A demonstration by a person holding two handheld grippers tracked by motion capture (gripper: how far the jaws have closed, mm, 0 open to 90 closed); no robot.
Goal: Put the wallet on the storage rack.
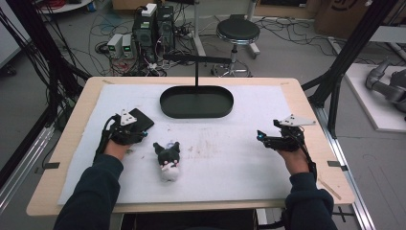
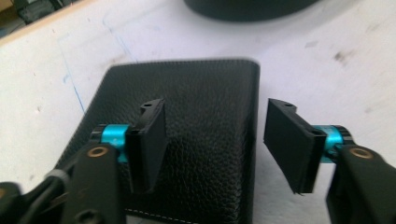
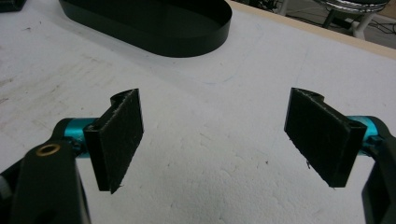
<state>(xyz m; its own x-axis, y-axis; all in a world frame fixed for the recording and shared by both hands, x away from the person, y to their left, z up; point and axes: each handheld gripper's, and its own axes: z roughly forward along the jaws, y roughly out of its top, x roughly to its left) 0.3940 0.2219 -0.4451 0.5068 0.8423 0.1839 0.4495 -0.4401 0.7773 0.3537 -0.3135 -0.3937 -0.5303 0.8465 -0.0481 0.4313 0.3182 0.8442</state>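
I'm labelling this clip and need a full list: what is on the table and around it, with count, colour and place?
wallet: one, black leather, left part of the mat, under the left gripper's jaws
plush toy: one, black and white, near middle of the mat
oval tray: one, black, far middle of the mat
mat: one, white, covering the wooden table
stool: one, black seat, on the floor beyond the table
electronic boxes: several, dark and pale, floor at the back
left gripper: one, black, jaws apart above the wallet
right gripper: one, black, open over bare mat
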